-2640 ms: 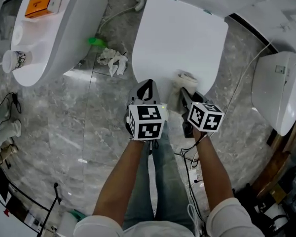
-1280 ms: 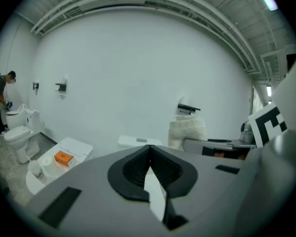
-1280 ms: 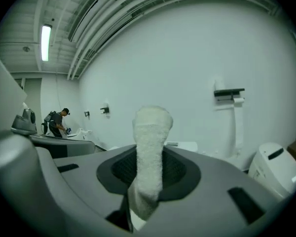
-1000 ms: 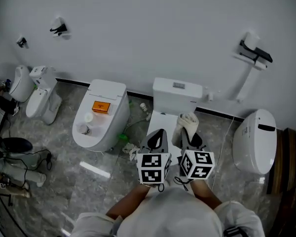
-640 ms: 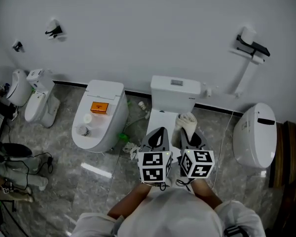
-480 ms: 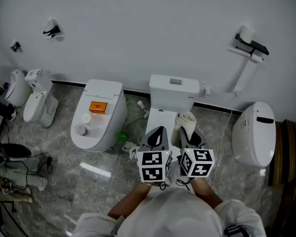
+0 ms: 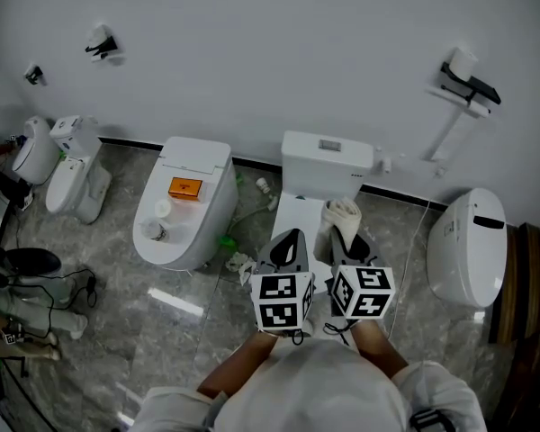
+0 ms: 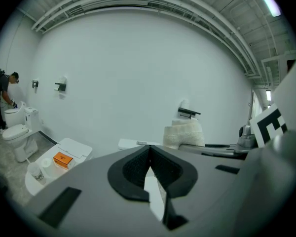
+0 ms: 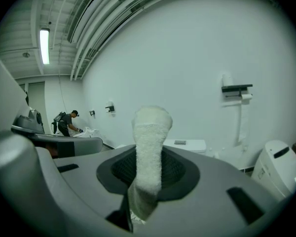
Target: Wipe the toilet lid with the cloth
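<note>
The right gripper is clamped on the cloth, a folded white terry cloth. Its rounded end stands up out of the pads and the rest hangs below them. Gripped mid-length like this, it leaves a padded end free to press on a surface. The left gripper has its pads closed together with nothing between them and sits just beside the right one, probably only to keep out of the way. Both are held in front of the person's chest, pointing slightly downward. The cloth is in the air above the toilet lid and does not touch it. The lid is down, white and bare, below the cistern, so I judge the wiping is not under way at this moment.

To the left stands a second toilet with an orange box on its lid. Crumpled paper and a green object lie on the grey floor between the two toilets. Another toilet stands to the right, and a paper holder is on the wall. Nothing lies on the lid to block a stroke. A person bends over a far toilet, well apart
</note>
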